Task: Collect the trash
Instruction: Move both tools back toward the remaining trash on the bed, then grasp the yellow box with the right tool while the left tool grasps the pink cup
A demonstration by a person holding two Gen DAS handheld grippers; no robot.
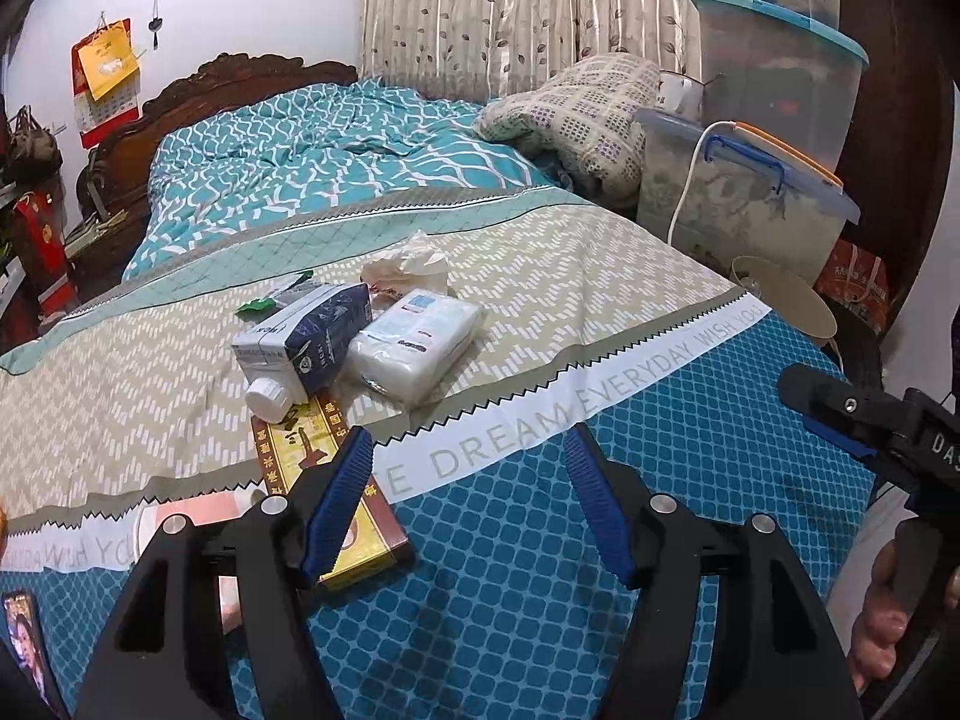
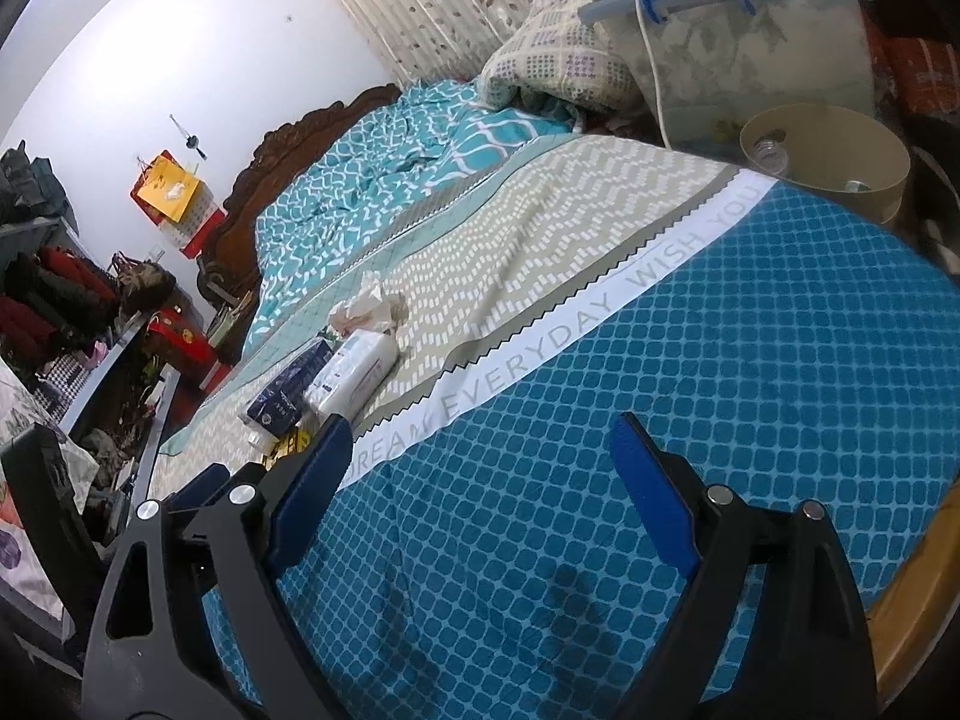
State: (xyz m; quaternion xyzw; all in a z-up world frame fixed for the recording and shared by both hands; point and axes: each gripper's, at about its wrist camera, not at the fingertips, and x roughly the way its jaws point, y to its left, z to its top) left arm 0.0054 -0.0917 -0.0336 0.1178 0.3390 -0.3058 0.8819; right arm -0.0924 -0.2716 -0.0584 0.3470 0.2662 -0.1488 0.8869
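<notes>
Left gripper (image 1: 465, 462) spread, nothing between pads, over blue part of bedspread (image 1: 540, 570). Trash pile just ahead, slightly left: brown-gold box (image 1: 312, 450) beside left finger, dark carton (image 1: 312, 339) lying on it, white tissue pack (image 1: 414, 342) alongside, crumpled tissue (image 1: 414, 264) behind. Right gripper (image 2: 480, 462) spread, empty; pile ahead-left. Beige bin (image 2: 840, 162) at bed's far right edge.
</notes>
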